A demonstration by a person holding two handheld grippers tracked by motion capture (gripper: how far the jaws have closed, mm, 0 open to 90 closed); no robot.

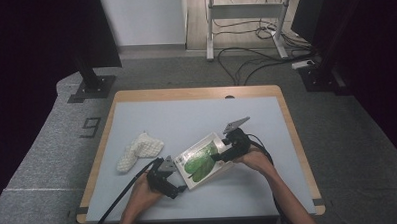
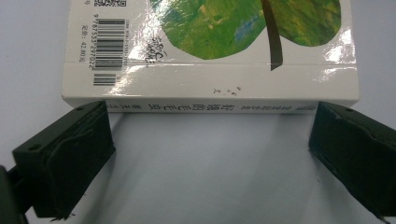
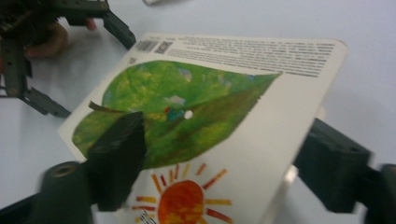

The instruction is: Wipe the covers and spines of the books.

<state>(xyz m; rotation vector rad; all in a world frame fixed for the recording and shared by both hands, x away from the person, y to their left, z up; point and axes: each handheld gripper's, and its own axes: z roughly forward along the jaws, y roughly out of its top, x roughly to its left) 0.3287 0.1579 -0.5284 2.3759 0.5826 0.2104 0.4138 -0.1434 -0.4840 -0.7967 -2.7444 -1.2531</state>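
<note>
Glossy white board book (image 1: 203, 161) with a big green leaf on its cover sits near the middle of your grey table (image 1: 196, 117), slightly toward the near edge. High view: your left gripper (image 1: 176, 179) is at the book's near-left corner, your right gripper (image 1: 223, 156) at its right edge, both touching or just beside it. A white knitted cloth (image 1: 138, 150) lies to the left, well apart from the book.

Left gripper view: the book (image 2: 210, 56) lies flat, spine facing you, barcode at its left end. Your jaws are spread wide, one at each end of the spine. The left pad (image 2: 70, 158) touches or nearly touches the lower corner of the spine; the right pad (image 2: 355, 154) is just beside the other end. Nothing is clamped; the fingers are released.

Right gripper view: the book (image 3: 224, 93) is tilted, one edge raised off the table. One jaw lies over the cover on the leaf, the other sits beyond the right edge, lower down. The span looks wide; you can't tell from here whether the pads actually pinch the cover. Your left gripper (image 3: 70, 56) and fingers (image 3: 46, 42) show at far left by the book's barcode corner.
</note>
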